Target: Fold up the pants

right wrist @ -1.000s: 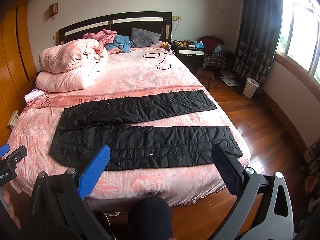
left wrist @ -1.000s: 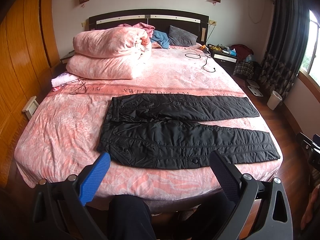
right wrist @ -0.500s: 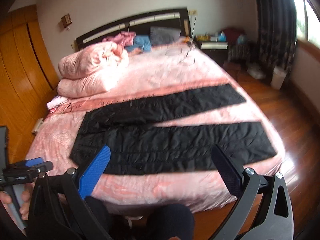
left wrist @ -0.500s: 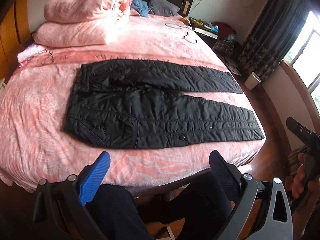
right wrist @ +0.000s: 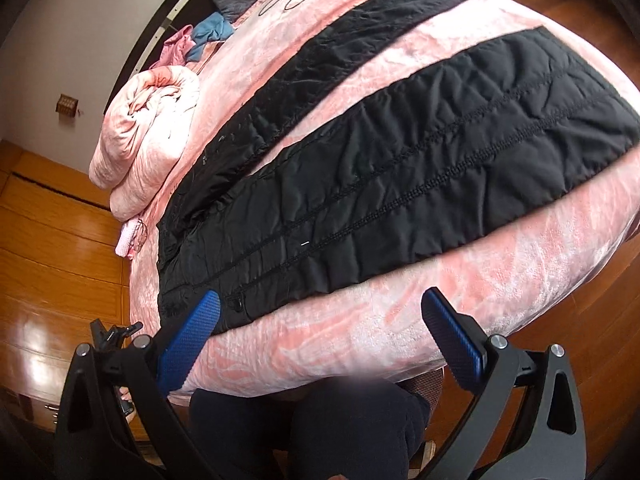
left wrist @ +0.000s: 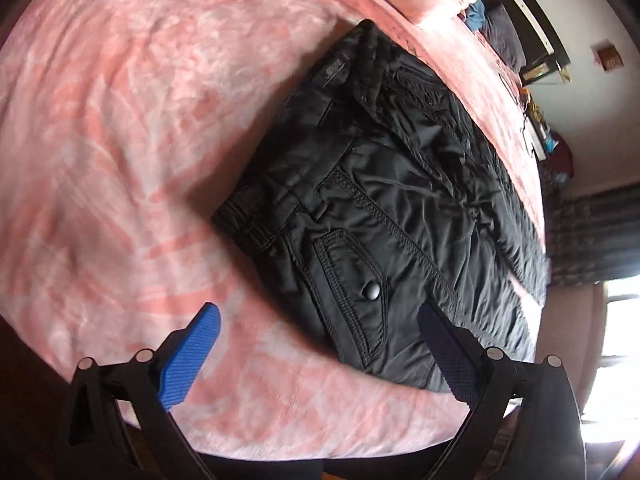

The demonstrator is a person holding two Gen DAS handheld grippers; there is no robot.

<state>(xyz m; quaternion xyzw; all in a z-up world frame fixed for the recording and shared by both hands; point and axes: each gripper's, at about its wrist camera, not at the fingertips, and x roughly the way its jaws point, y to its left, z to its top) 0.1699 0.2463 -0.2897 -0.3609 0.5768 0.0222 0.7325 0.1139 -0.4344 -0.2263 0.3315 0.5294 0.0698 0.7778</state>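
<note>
Black padded pants (left wrist: 384,208): spread flat on your pink bed (left wrist: 120,140), waistband centre frame in the left view, legs fanned apart across the right view (right wrist: 420,184).
Left gripper (left wrist: 320,344): jaws wide apart, empty, hovering at the snap pocket (left wrist: 370,292).
Right gripper (right wrist: 320,320): jaws wide apart, empty, at the near leg's lower edge.
Rolled quilt (right wrist: 148,136): left of frame.

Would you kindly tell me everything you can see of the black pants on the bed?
The black pants are padded, slightly shiny fabric with quilted stitch lines along the legs. They lie flat and unfolded on the pink bedspread, legs spread apart in a V. The waist end shows a waistband, heavy seams and a flap pocket with a round snap. The left gripper and right gripper both stand open near the closer edge, gripping nothing.
</note>
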